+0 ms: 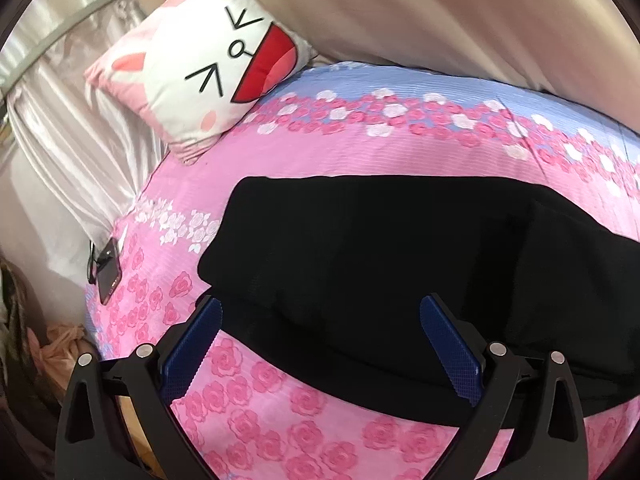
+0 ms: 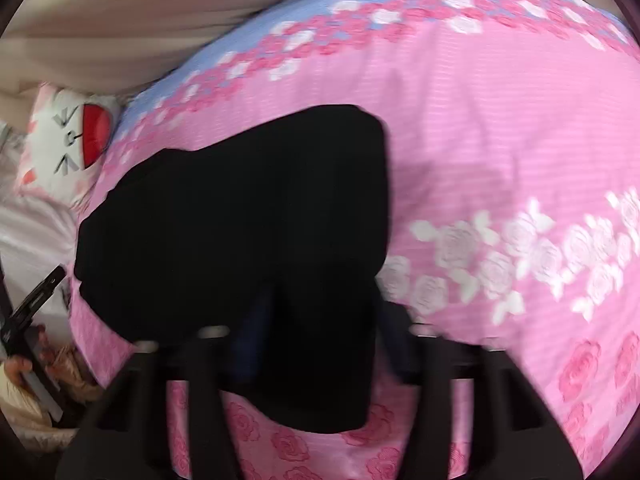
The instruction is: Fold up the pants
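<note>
The black pants [image 1: 380,264] lie folded in a wide band on the pink rose-print bedspread [image 1: 304,412]. My left gripper [image 1: 320,320] is open, its blue-padded fingers [image 1: 196,344] spread over the near edge of the pants and holding nothing. In the blurred right wrist view the pants [image 2: 248,216] form a dark heap. My right gripper [image 2: 316,320] sits at their near end; cloth lies between its fingers and hides the tips, so its state is unclear.
A white and pink cartoon pillow [image 1: 204,68] lies at the head of the bed. A dark phone [image 1: 108,276] rests at the left bed edge. Beige curtains [image 1: 440,20] hang behind the bed. My other gripper [image 2: 32,312] shows at far left.
</note>
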`<state>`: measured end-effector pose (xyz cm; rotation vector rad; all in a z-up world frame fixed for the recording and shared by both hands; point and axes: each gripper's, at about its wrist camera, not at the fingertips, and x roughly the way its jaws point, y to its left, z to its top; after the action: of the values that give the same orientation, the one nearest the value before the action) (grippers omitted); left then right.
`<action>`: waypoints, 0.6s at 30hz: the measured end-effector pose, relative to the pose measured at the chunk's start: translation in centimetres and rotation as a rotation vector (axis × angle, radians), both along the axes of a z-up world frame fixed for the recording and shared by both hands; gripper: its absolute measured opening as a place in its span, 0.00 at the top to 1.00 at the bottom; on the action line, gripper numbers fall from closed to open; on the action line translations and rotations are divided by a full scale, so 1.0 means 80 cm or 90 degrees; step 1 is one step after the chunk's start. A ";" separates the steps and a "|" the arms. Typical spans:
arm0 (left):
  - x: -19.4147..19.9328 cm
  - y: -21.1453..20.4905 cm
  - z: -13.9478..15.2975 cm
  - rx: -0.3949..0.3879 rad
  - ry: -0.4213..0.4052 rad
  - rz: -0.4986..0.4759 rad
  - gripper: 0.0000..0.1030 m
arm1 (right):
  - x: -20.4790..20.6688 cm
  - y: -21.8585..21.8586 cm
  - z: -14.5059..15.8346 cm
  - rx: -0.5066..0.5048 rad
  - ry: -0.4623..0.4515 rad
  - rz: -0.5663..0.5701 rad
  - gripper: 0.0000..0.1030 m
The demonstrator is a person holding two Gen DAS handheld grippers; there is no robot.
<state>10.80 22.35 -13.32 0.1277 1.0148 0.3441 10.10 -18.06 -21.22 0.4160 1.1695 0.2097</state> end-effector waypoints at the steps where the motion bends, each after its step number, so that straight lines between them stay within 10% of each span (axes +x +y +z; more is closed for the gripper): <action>1: -0.001 -0.006 0.001 0.001 0.001 -0.001 0.05 | -0.001 0.003 0.005 -0.006 -0.006 0.013 0.78; 9: -0.010 -0.041 0.000 0.009 0.008 -0.004 0.05 | -0.024 -0.083 0.037 -0.071 -0.017 0.007 0.98; 14: -0.008 -0.054 -0.017 0.008 0.040 -0.007 0.05 | -0.026 -0.111 0.015 -0.030 0.014 -0.006 0.92; 18: -0.006 -0.055 -0.009 0.015 0.017 -0.014 0.05 | -0.029 -0.082 0.075 0.002 -0.092 -0.026 0.89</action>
<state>10.29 17.95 -14.08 0.1652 1.0352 0.3351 7.78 -24.62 -15.24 0.4195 1.0183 0.2027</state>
